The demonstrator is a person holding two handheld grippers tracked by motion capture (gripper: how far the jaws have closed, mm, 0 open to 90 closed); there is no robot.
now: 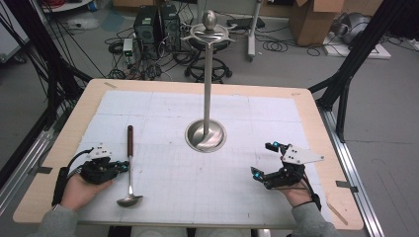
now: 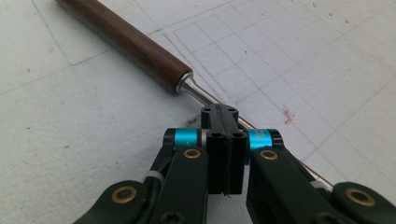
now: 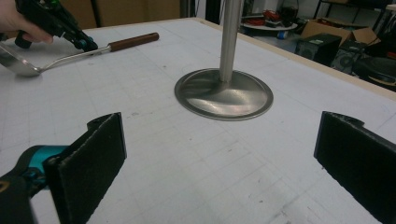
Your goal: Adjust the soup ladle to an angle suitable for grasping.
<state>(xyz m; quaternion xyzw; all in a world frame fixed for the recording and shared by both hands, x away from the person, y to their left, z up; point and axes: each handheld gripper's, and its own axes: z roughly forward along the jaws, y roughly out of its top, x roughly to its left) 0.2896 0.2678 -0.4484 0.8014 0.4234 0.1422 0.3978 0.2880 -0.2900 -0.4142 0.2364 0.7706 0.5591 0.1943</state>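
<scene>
Ladle (image 1: 130, 168) lying on the table (image 1: 59, 148) at about 8 o'clock from the stand (image 1: 206, 134), wooden handle pointing to 12, bowl toward 6. Left gripper (image 1: 121, 166) coming in from 9 o'clock and sitting on the thin metal shank, below where the wood ends. In the left gripper view its jaws are standing fully together with the shank running under and behind the tips; cannot tell whether the metal is truly pinched or the tips are just resting against it. Right gripper (image 1: 264, 160) waiting wide apart and empty at about 4 o'clock from the stand, well clear of the ladle.

Judgement: the step is securing the ladle for a lift. Doing it well means gripping square across the shank, near the wood for balance, then raising slowly, since the bowl end is likely swinging down.
</scene>
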